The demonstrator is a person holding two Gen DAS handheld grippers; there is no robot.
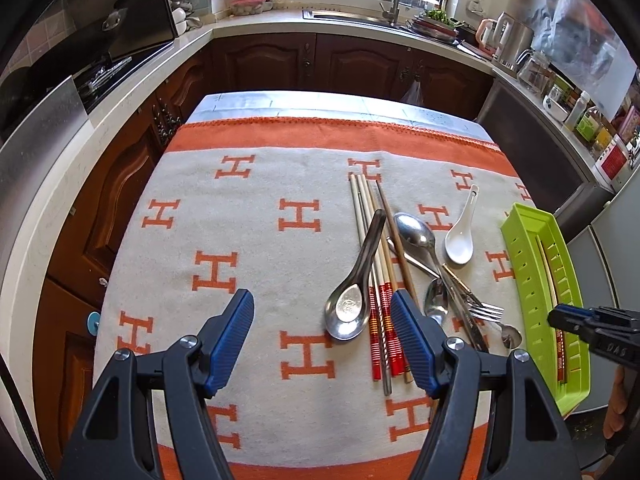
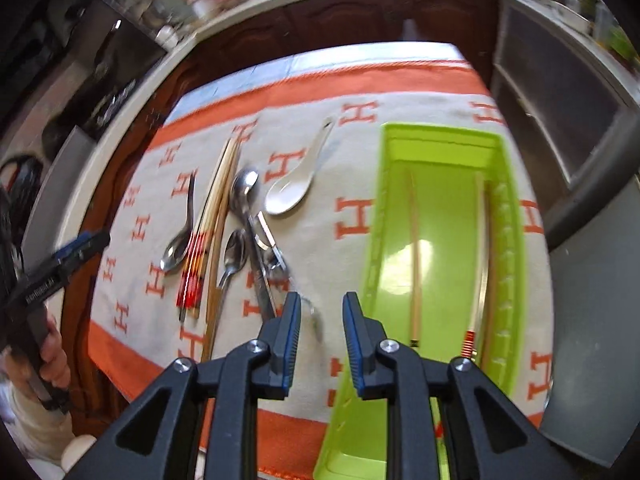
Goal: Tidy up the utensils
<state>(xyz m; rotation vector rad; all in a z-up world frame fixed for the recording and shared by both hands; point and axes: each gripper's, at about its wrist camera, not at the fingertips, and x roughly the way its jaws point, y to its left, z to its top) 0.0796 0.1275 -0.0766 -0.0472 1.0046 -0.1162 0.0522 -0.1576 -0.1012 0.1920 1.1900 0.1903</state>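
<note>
Blue-padded, my left gripper [image 1: 322,326] hangs wide and empty over the chopsticks [image 1: 380,276] and steel spoon [image 1: 350,296], my right gripper [image 2: 321,318] slightly parted, holding nothing (its view blurred), beside the green tray [image 2: 516,216] with three chopsticks inside.
</note>
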